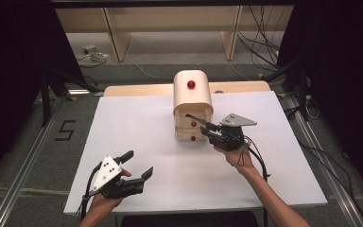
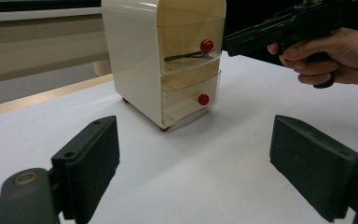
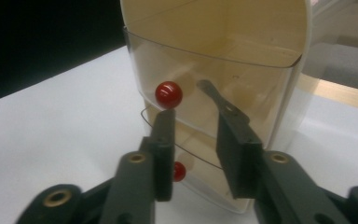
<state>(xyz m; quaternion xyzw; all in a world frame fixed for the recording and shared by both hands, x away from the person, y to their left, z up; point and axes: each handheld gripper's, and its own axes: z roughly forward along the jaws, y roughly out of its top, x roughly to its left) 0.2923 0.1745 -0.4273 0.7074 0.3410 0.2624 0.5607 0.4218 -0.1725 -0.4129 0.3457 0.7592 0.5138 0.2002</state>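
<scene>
Cream drawer cabinet [image 1: 193,106] with red knobs [image 3: 168,94]; right gripper [image 3: 193,116] part-spread, left gripper [image 2: 193,158] wide apart.

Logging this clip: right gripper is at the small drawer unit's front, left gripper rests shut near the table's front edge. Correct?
Not quite. The left gripper is open, its jaws wide apart in the left gripper view. The right gripper is indeed at the drawer unit front.
</scene>
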